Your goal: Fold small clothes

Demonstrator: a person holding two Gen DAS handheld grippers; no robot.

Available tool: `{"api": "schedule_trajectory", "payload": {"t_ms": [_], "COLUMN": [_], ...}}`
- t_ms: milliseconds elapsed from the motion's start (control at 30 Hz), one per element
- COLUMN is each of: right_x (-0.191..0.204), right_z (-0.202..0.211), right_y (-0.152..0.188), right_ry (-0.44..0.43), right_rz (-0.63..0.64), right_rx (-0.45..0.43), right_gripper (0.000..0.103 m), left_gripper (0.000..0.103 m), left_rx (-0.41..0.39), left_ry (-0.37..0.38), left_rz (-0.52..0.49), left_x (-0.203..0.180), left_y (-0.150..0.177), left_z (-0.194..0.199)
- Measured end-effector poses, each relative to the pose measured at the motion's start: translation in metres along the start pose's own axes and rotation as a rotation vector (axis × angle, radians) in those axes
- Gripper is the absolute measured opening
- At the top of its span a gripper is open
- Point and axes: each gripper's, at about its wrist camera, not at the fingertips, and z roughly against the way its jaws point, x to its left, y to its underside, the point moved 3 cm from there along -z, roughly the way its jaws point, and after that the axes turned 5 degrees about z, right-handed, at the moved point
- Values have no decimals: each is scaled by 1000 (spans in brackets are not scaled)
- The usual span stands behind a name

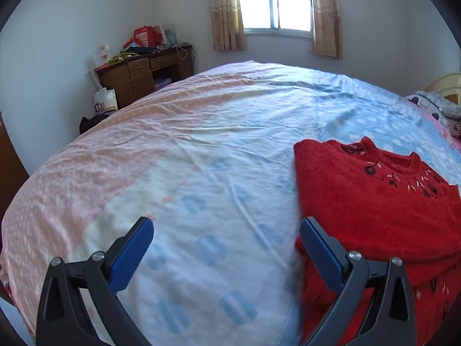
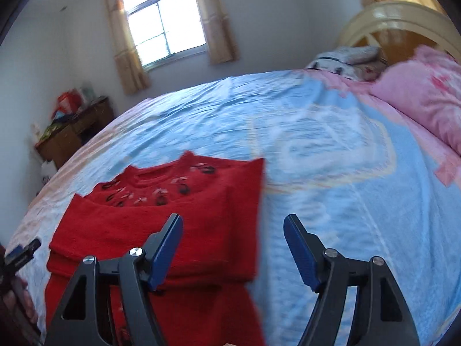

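Note:
A red knitted sweater [image 1: 374, 216] with dark embroidery around the collar lies on the bed, its top part folded down over the lower body. My left gripper [image 1: 227, 223] is open and empty over the sheet, its right finger at the sweater's left edge. In the right wrist view the sweater [image 2: 161, 230] fills the lower left. There my right gripper [image 2: 233, 219] is open with nothing between its blue pads, hovering above the sweater's right edge. The left finger [image 2: 170, 245] is over the fabric, the right one over the sheet.
The bed sheet [image 1: 201, 150] is pale blue and peach, wrinkled. Pink pillows [image 2: 426, 106] and a cream headboard [image 2: 397, 20] lie to the right. A brown desk [image 1: 144, 72] with clutter stands in the far left corner under a curtained window [image 1: 276, 3]. A hand [image 2: 17, 297] shows at the left edge.

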Motion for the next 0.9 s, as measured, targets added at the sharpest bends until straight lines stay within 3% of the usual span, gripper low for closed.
{"api": "schedule_trajectory", "payload": {"t_ms": [100,133,167,233,333,400,567,900], "right_x": [25,31,37,43,46,42,24,20], "right_z": [-15,-21,-28,-42,-48,-45,-44,-38], "right_y": [-2,-1,2,13,29,33,33,37], "right_ry": [-26,-7,21,41,129,140,119,92], "right_rz": [62,94,132,175,285,298,237,156], "right_rx": [47,61,84,151,179,179,201,149], "right_gripper": [67,60,48,38,38,38,38,40], "left_gripper": [103,103,103,103,103,103,103,103], "left_rx": [25,49,72,52,49,35,2,25], "left_ry": [-57,-67,-82,-90,-89,-89,-83,42], "left_rz": [-58,-80,-94,-83,-96,-101,-126,-48], "left_x": [-15,-19,-22,-20,-19,-21,-26,-15], "left_y": [1,4,10,14,19,20,22,23], "left_z": [-15,-22,-27,-24,-22,-19,-13,-10]}}
